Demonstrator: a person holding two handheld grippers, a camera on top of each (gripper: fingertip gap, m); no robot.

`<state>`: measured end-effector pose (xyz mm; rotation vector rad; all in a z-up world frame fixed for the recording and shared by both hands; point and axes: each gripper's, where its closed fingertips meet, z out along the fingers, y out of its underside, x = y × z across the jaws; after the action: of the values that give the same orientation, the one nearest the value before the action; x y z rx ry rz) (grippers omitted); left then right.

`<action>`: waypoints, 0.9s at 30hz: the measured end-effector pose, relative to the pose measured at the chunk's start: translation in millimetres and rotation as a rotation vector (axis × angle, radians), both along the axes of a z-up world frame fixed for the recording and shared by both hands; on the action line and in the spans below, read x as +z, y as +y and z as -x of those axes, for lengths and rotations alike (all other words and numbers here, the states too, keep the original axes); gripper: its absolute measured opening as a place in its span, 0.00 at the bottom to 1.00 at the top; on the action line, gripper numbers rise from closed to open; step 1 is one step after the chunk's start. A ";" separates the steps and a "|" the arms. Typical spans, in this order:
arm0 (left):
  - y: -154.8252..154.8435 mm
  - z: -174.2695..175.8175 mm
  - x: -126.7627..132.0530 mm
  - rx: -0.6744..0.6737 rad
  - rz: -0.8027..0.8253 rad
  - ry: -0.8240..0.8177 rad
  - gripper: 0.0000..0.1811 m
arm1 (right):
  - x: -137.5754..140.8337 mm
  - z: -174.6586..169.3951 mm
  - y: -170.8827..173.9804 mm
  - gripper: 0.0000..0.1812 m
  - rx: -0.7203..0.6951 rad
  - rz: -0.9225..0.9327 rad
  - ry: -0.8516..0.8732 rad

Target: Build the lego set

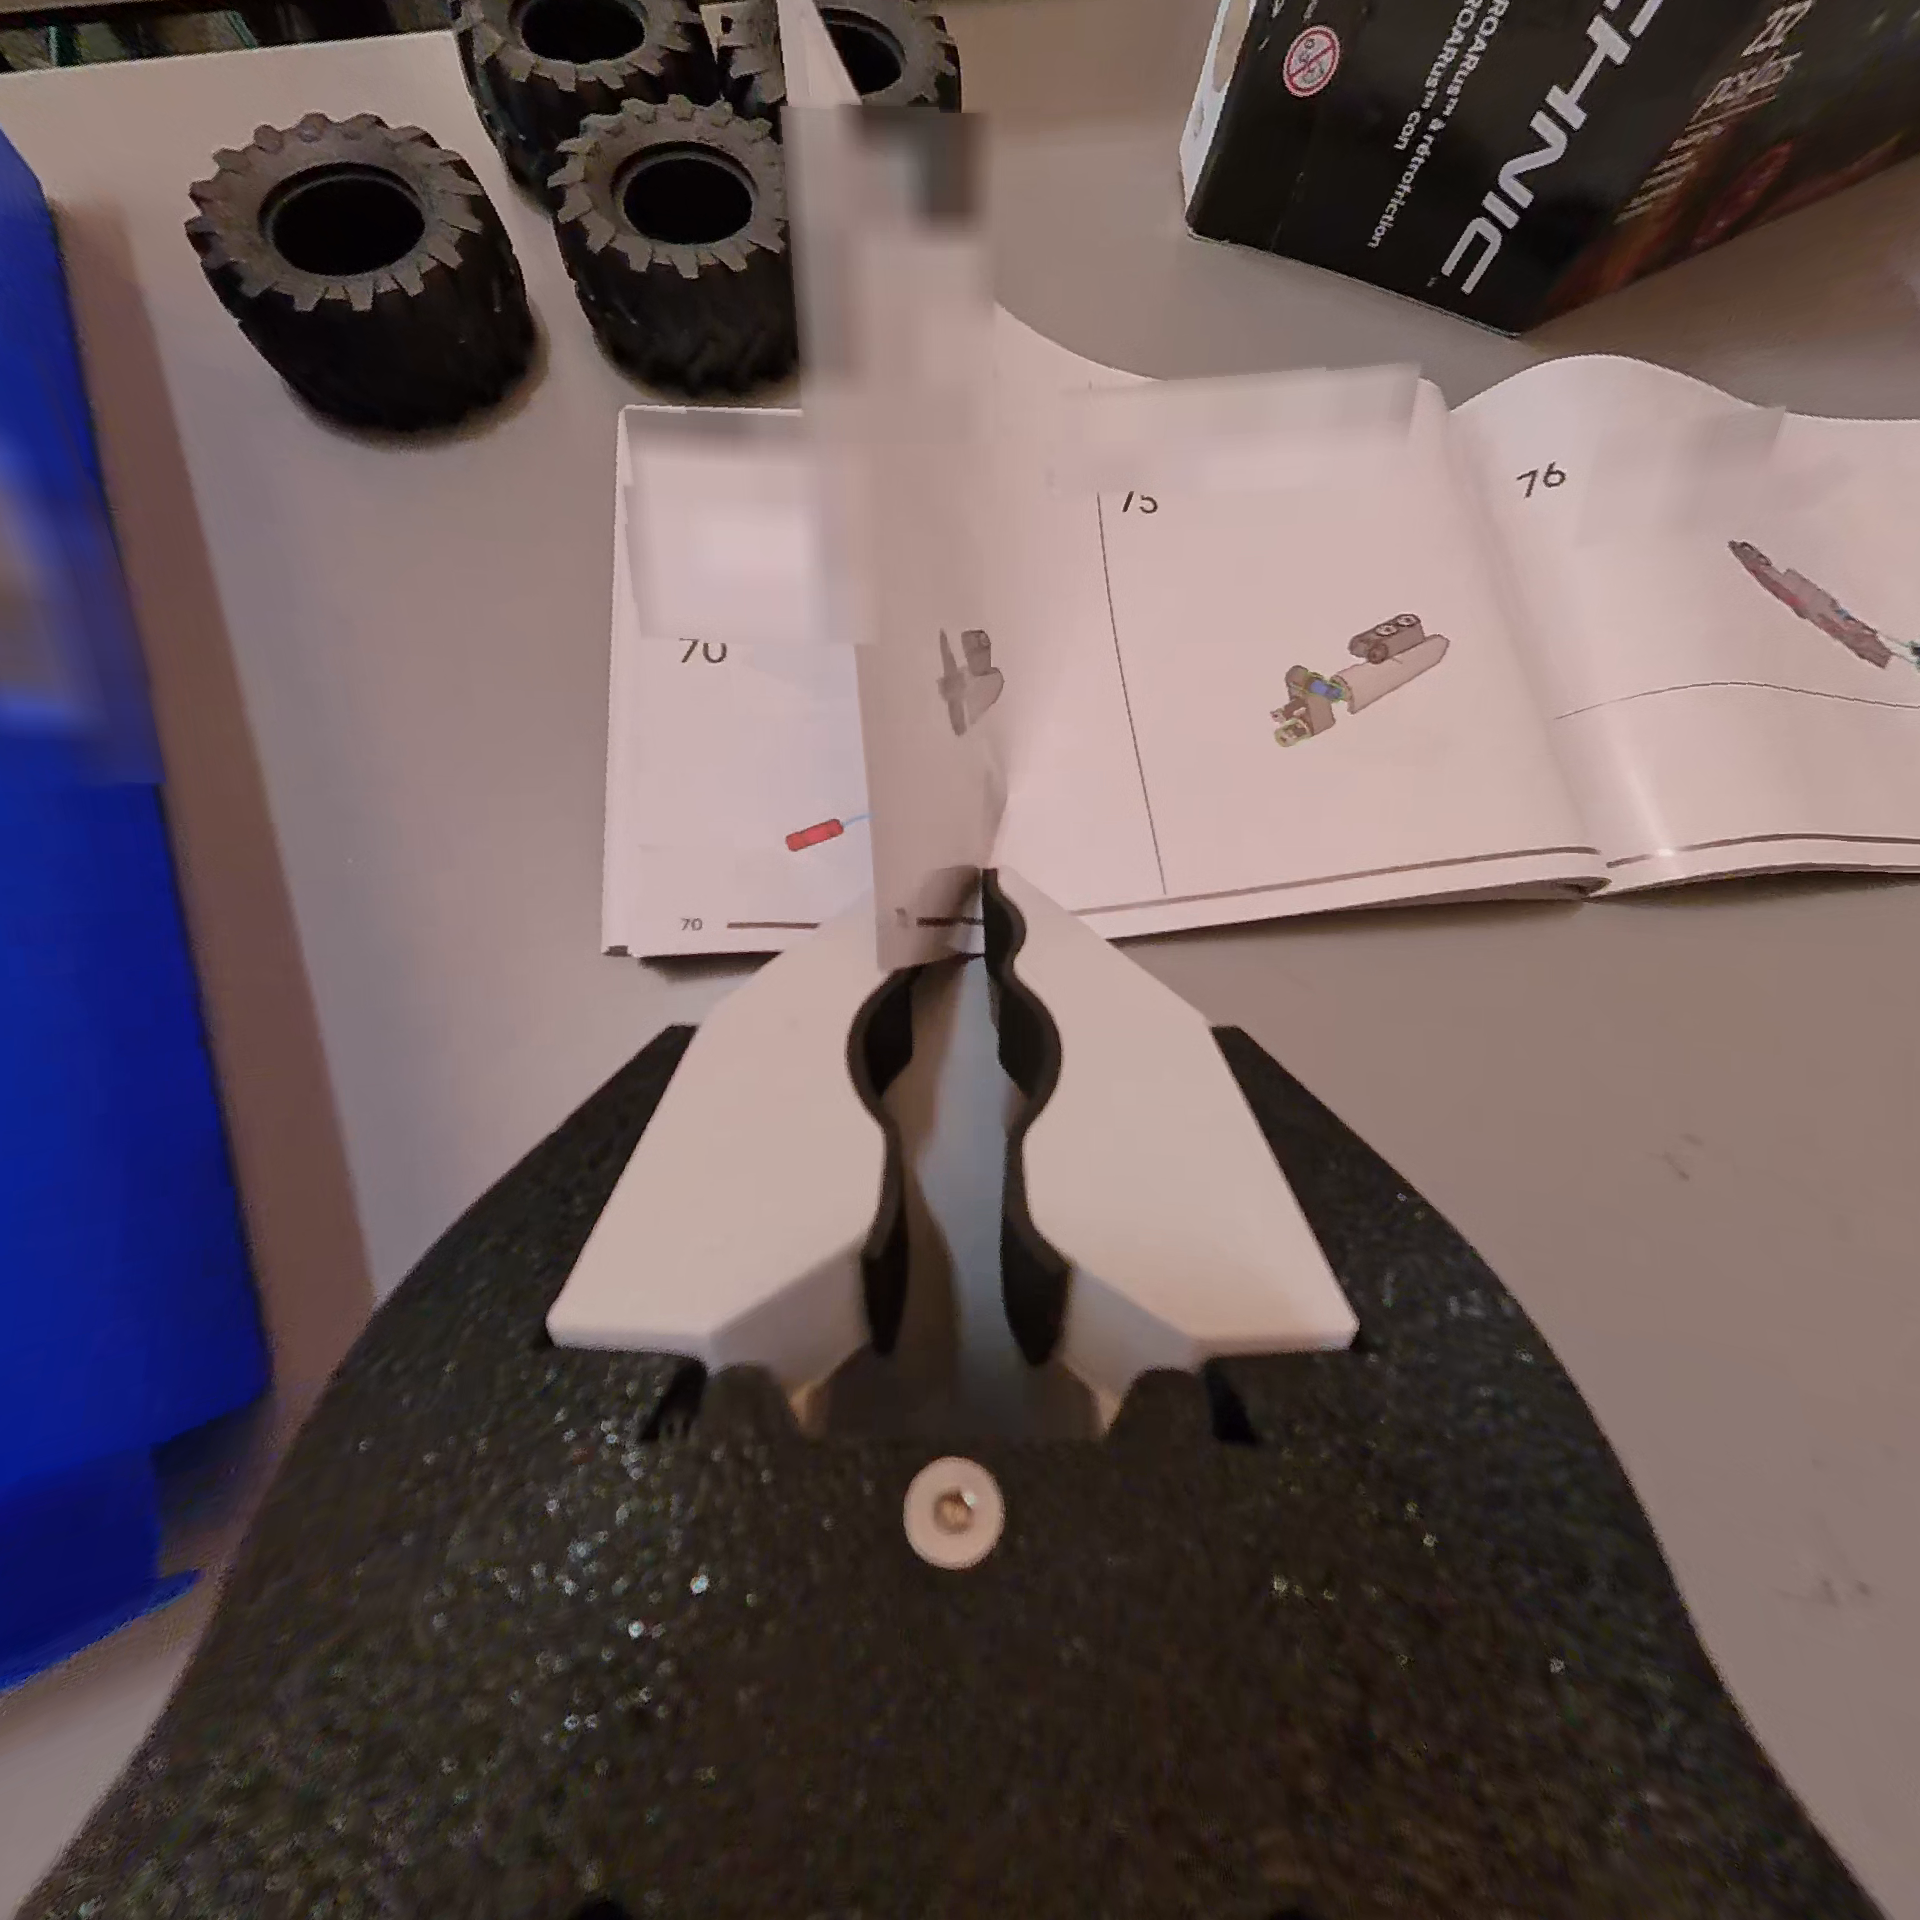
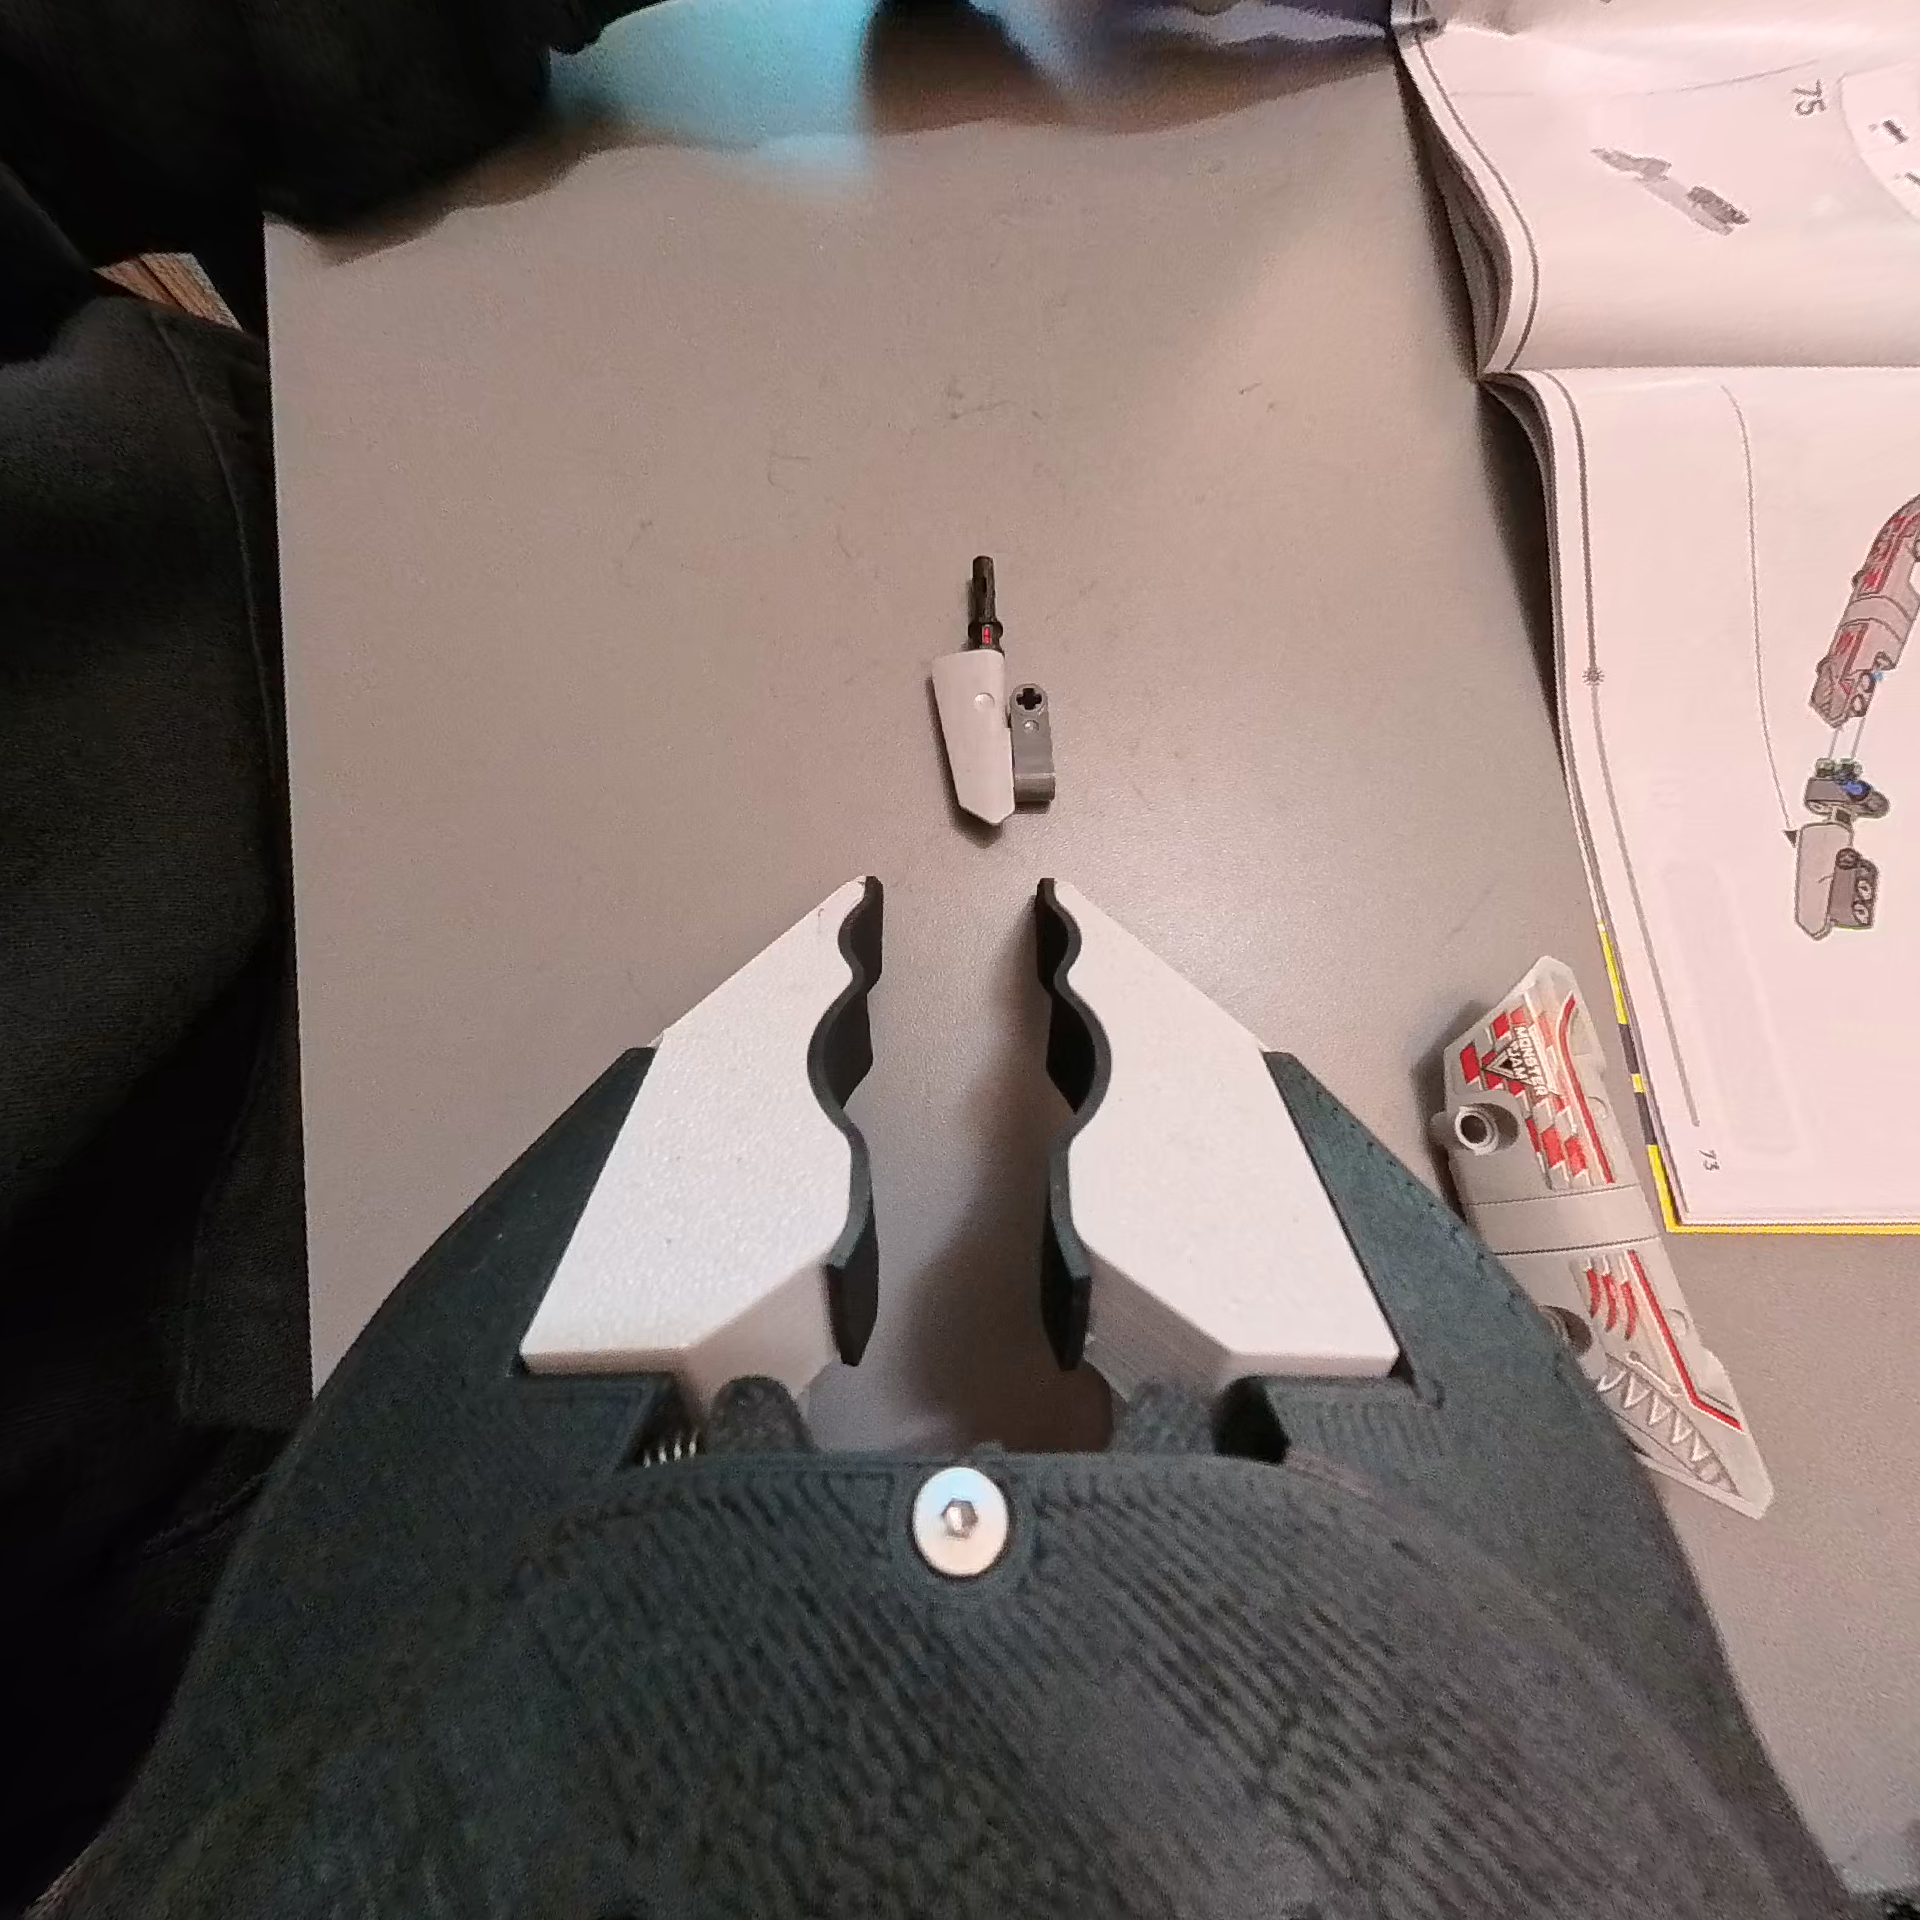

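My left gripper (image 1: 979,891) is shut on a page (image 1: 925,582) of the open instruction booklet (image 1: 1351,665) and holds it standing upright above the booklet. My right gripper (image 2: 961,896) is open and empty, low over the grey table. Just beyond its tips lies a small lego assembly (image 2: 977,740): a light grey curved panel with a dark grey connector and a black axle sticking out the far end. A long grey panel with red and white print (image 2: 1558,1205) lies right of the right gripper, next to the booklet (image 2: 1766,644).
Several black knobbly tyres (image 1: 353,270) stand on a pale sheet at the back left. A blue bin (image 1: 94,935) is at the far left. A black set box (image 1: 1558,145) stands at the back right. A dark sleeve (image 2: 125,727) borders the table's left edge. My right fingertips sit around 30 centimeters from my left ones.
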<state>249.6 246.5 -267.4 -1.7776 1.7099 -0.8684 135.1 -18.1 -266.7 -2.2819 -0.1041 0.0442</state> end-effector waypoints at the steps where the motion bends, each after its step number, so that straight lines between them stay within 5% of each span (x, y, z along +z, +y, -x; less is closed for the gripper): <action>1: 1.0 0.1 0.1 0.003 -0.006 0.000 0.04 | 0.0 0.0 0.0 0.15 0.000 0.000 0.000; 8: 18.9 7.9 2.0 0.066 -0.110 0.004 0.16 | 0.0 0.1 -0.1 0.15 0.000 0.000 0.000; 13: 28.1 11.1 27.6 0.104 -0.367 -0.028 0.21 | -0.1 0.0 -0.1 0.15 0.000 0.000 0.002; 16: -34.4 -10.9 38.8 -0.171 -0.389 -0.119 0.03 | -0.1 0.0 -0.2 0.15 0.000 0.000 0.002; 20: -93.5 -25.2 16.9 -0.454 -0.466 -0.038 0.00 | -0.1 0.0 -0.2 0.15 0.000 0.000 0.000; 27: -119.6 -26.5 -1.6 -0.484 -0.397 0.058 0.00 | -0.2 -2.0 0.1 0.14 -0.012 0.000 0.005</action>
<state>276.1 126.8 -269.0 -1.1581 2.2148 -0.6030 137.0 -17.9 -266.9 -2.2825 -0.0880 0.0431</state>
